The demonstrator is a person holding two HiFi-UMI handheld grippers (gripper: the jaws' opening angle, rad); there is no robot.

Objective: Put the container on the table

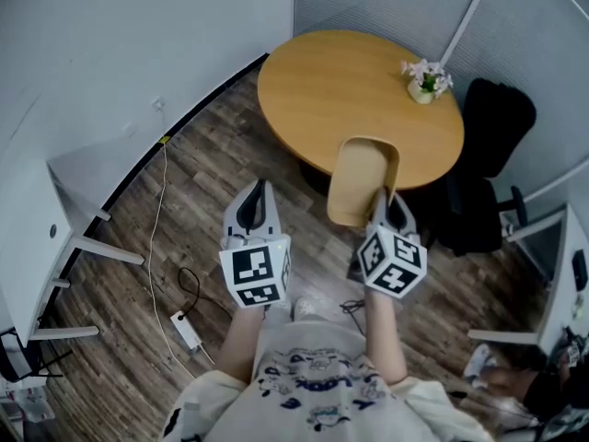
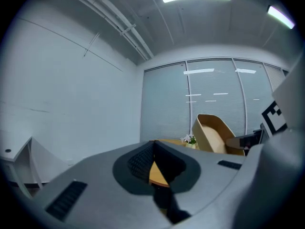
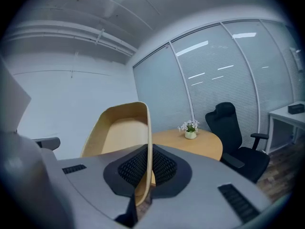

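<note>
Wooden container (image 3: 121, 128), wall pinched in the right claw (image 3: 148, 151), should travel forward and level onto the table (image 3: 205, 144) ahead, short of the flowers (image 3: 190, 127); left claw (image 2: 153, 144) closed, empty.

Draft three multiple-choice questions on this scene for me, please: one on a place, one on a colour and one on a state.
1. Where does the flower pot stand?
A. on the floor
B. on the round table
C. on a shelf

2. What colour is the office chair?
A. black
B. white
C. red

3. What is the right gripper doing?
A. hanging open and empty
B. gripping a cable
C. clamping the wall of the container

Answers: 1 B, the pot sits on the tabletop near its right edge; 2 A, its seat and back are black; 3 C, the right gripper view shows the thin wooden wall pinched between the jaws.
</note>
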